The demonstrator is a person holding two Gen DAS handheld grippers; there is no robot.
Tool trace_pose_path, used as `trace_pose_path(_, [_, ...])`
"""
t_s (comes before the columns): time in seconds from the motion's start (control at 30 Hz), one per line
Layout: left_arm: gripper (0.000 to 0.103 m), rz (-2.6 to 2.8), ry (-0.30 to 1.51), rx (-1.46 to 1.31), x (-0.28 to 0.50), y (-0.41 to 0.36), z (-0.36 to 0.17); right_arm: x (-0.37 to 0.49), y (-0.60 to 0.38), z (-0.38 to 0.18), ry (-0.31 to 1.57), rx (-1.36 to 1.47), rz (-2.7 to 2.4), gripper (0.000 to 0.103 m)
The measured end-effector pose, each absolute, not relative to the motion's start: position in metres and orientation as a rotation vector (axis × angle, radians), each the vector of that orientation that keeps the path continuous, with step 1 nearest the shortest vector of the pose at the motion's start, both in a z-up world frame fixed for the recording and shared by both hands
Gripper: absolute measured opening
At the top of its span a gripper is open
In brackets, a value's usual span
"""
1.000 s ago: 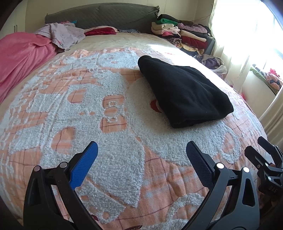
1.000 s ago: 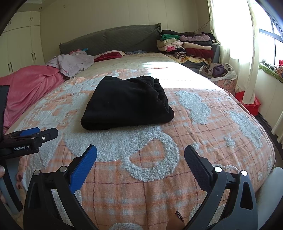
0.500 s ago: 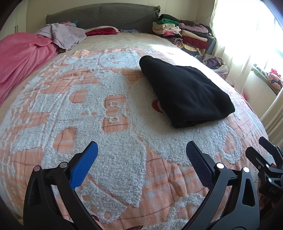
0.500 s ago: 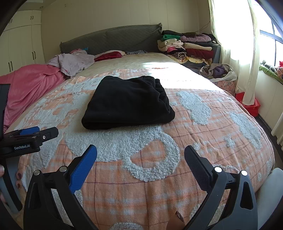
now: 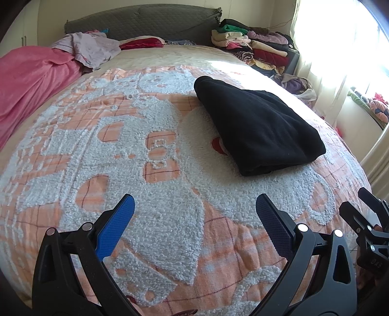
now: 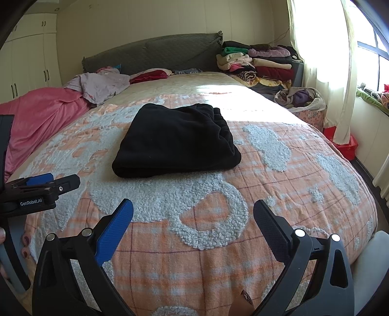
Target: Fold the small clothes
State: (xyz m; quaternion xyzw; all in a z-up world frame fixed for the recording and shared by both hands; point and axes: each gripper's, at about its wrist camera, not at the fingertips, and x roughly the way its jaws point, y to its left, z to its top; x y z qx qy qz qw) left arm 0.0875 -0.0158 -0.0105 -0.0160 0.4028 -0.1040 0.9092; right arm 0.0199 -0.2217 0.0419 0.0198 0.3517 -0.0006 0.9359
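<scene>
Left wrist view
Left tongs (image 5: 193,209): spread wide, nothing between the blue pads, hovering over the near end of the bed.
Black garment (image 5: 257,126): folded into a thick rectangle, lying flat on the bedspread (image 5: 150,184), beyond the tongs and toward the window side of the bed.
Right tongs (image 5: 364,214): black frame visible at the window-side edge of the bed; spread cannot be judged in this view.
Pink blanket (image 5: 31,80): bunched along the far side of the bed from the garment.
Clothes stack (image 5: 250,48): piled beside the headboard (image 5: 143,21), past the garment.

Right wrist view
Right tongs (image 6: 193,209): spread wide, empty, above the near end of the bed.
Black garment (image 6: 177,141): folded, resting mid-bed, straight ahead of the tongs and well apart from them; folded edge faces the tongs.
Left tongs (image 6: 46,184): seen side-on, low over the bed edge, on the pink-blanket (image 6: 41,111) side of the garment.
Clothes stack (image 6: 257,65): beside the headboard (image 6: 155,53), behind the garment.
</scene>
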Motion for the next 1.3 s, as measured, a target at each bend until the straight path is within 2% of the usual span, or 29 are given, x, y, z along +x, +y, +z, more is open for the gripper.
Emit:
trace_pose_path(1.03, [0.094,-0.193,0.861,-0.012,0.090,-0.020,-0.015,0.017,-0.234,0.035,0.735,0.058,-0.053,0.098])
trace_pose_path(1.17, [0.094,-0.158,0.857,-0.042,0.094,-0.004,-0.010,0.004,-0.267,0.034,0.734,0.115,-0.177,0.098])
trace_pose_path(1.3, [0.094,-0.067,0.872,-0.142,0.117,0.053,0.006,-0.023,-0.343,0.031,0.742,0.192,-0.377,0.098])
